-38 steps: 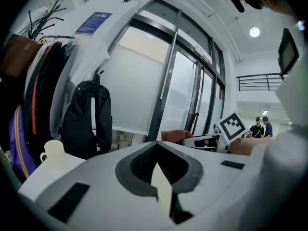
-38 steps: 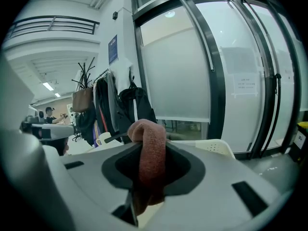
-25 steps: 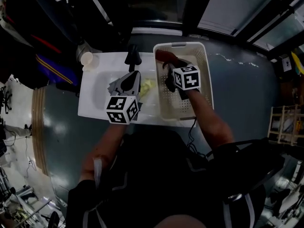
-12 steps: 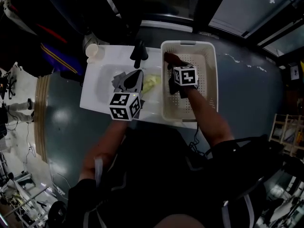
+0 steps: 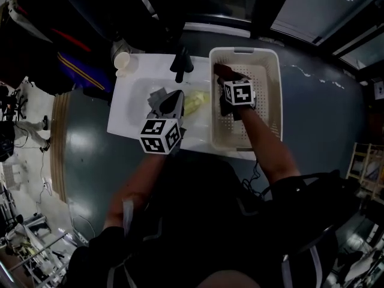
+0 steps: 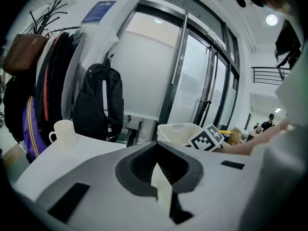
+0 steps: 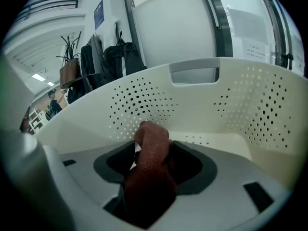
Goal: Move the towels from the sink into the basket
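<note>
A white perforated basket (image 5: 273, 110) stands right of the white sink (image 5: 129, 110). My right gripper (image 5: 227, 80) reaches down inside the basket (image 7: 192, 100). A red-brown towel (image 7: 150, 170) is bunched between its jaws, which have just been opening and stand apart from it; the same towel (image 5: 223, 71) pokes out near the basket's back left corner. My left gripper (image 5: 171, 104) hovers over the sink with its fingertips (image 6: 161, 179) together and nothing between them. A yellow-green towel (image 5: 195, 102) and a grey towel (image 5: 156, 95) lie in the sink.
A black faucet (image 5: 182, 62) stands at the sink's back edge and a white cup (image 5: 123, 60) at its back left corner. The cup (image 6: 62, 133) also shows in the left gripper view, before hanging bags and a backpack (image 6: 101, 100). Dark floor surrounds the sink and basket.
The right gripper has sunk lower into the basket with the red-brown towel. The left gripper has dropped a little over the sink.
</note>
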`<state>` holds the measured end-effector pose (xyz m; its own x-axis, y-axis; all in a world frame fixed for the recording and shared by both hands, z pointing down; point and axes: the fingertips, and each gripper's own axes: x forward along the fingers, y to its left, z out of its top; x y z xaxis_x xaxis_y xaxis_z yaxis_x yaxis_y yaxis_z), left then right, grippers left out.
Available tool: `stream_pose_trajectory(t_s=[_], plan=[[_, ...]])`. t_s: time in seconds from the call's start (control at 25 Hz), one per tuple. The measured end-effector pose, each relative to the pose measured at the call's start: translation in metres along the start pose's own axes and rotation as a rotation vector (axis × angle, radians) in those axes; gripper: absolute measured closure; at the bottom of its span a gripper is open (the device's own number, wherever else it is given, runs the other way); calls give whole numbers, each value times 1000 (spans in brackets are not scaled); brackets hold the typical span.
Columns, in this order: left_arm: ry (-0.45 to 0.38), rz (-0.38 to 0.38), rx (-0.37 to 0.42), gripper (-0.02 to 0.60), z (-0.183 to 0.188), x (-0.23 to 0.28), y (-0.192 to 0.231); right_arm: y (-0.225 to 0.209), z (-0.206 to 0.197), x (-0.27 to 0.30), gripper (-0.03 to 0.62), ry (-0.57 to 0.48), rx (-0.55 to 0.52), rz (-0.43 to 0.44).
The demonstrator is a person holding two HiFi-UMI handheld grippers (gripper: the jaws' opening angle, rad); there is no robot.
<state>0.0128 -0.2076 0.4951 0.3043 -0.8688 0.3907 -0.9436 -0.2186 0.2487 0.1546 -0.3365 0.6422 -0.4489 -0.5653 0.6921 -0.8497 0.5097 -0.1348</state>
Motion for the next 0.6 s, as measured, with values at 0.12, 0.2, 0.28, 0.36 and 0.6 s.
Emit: stream_pose_trajectory(t_s=[0.12,0.2,0.28,0.36,0.6], plan=[[-7,-11,2,578,1,-1,6,0,12,-11,307,-38,-6,-13],[-15,-25,6,578,3,-2,11,0,23,-25,307,-75,2,-29],[-29,-47,14,578,8,-7,15,4,37,-43,309,-119,6,-34],[-45,-83,20,578,15,-14,18,11,50,-62,328,-170,-14,-34],[-80,-181,48,578,35,-48,27,36,80,-123,481,-319,-22,-51]])
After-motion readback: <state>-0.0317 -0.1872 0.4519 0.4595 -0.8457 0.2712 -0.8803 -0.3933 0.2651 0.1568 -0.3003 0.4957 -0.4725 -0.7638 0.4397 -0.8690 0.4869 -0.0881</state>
